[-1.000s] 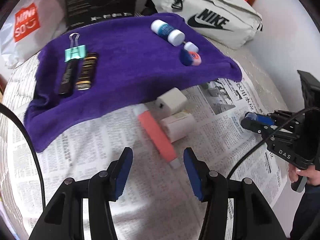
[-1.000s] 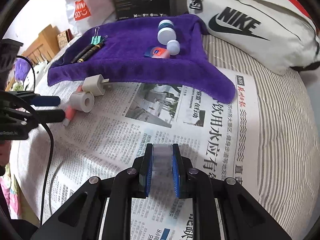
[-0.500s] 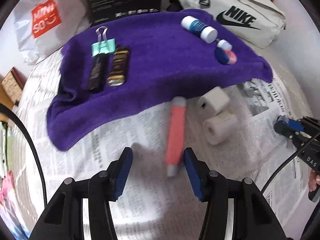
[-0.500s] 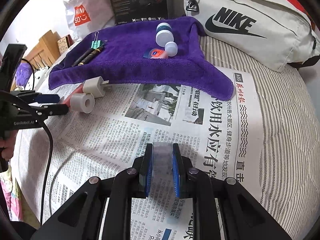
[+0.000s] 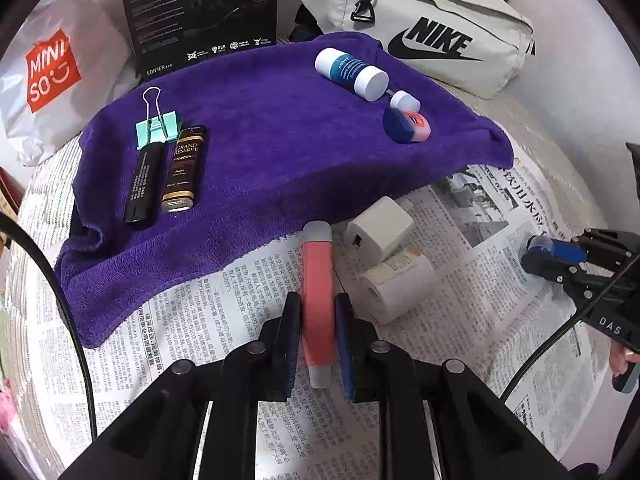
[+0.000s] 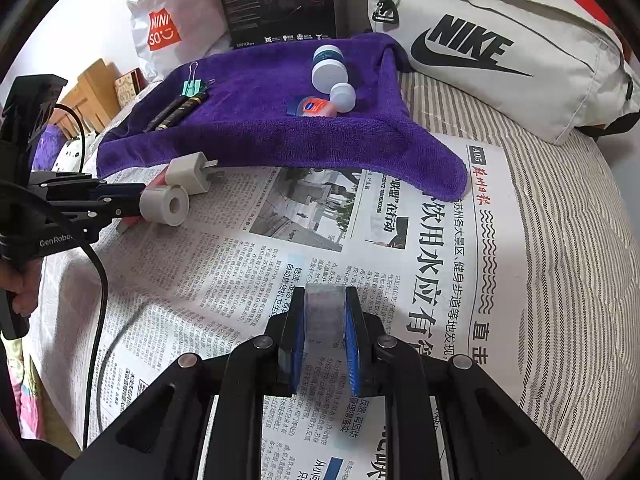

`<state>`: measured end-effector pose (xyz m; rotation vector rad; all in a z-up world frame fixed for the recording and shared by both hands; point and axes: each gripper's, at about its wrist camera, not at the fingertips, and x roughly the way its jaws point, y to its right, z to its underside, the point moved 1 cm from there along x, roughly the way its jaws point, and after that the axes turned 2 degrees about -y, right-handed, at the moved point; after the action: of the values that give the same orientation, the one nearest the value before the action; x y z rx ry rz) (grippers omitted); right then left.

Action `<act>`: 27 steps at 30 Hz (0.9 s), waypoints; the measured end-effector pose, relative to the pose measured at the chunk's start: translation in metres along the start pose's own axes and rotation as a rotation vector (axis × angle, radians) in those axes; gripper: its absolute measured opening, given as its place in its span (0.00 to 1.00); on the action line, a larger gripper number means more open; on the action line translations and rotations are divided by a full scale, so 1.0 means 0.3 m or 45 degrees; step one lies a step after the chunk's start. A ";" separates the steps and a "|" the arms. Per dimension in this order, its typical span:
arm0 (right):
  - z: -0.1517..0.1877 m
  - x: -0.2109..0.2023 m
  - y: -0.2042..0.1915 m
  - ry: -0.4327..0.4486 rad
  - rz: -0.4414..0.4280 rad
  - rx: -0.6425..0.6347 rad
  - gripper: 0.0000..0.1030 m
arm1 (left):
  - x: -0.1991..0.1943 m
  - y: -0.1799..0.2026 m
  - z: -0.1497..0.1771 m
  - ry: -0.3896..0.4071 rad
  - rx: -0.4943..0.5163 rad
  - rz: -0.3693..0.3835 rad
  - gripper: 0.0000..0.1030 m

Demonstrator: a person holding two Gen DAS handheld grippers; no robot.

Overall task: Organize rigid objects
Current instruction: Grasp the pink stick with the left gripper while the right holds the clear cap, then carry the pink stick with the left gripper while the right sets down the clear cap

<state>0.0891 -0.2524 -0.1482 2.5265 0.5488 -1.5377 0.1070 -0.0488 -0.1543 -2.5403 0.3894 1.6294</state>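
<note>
Now the pink tube (image 5: 318,280) is clamped near its lower end between the jaws of the left gripper (image 5: 318,344), on the newspaper (image 5: 500,320) just below the near edge of the purple towel (image 5: 280,128); its capped tip almost touches that edge. Since the grip sits far from the tube's middle, the long free end may droop or swing when lifted; the white charger plug (image 5: 380,232) and the paper roll (image 5: 396,284), lying just beside it on the right, could be knocked by such a swing, and the smooth tube may slip from the pads. The right gripper (image 6: 324,340) is held narrow over the newspaper's near part, with something pale and translucent between its jaws; what it is cannot be told. Against the earlier frame, the left jaws, then wide with the tube lying slantwise and free ahead of them, are now shut on it, the tube being in line with the fingers; the right gripper's jaws are unchanged.
</note>
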 end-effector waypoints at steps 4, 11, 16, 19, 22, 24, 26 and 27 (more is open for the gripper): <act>-0.004 0.003 -0.001 -0.003 0.006 -0.003 0.18 | 0.007 0.011 -0.008 -0.001 0.029 -0.027 0.17; -0.004 0.002 -0.005 -0.002 0.009 -0.002 0.18 | 0.024 0.018 -0.042 -0.011 0.033 -0.048 0.17; -0.004 0.003 -0.005 -0.002 0.012 -0.006 0.18 | 0.027 0.032 -0.042 -0.007 0.056 -0.068 0.17; -0.002 0.003 -0.003 0.004 0.006 0.003 0.18 | 0.025 0.023 -0.041 0.008 0.042 -0.049 0.16; -0.001 0.002 -0.001 0.004 0.001 0.006 0.17 | 0.021 0.024 -0.033 0.019 0.050 -0.042 0.16; 0.001 0.000 0.008 0.009 -0.029 0.032 0.17 | 0.006 0.015 -0.024 0.021 0.035 -0.019 0.16; -0.004 -0.002 0.008 0.001 -0.034 0.028 0.17 | -0.022 0.003 -0.012 0.035 0.021 -0.005 0.16; -0.007 -0.005 0.004 -0.002 -0.036 0.024 0.17 | -0.032 -0.002 -0.010 0.037 0.014 0.007 0.16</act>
<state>0.0908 -0.2534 -0.1459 2.5421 0.5747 -1.5615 0.1061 -0.0475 -0.1444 -2.5598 0.4072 1.5900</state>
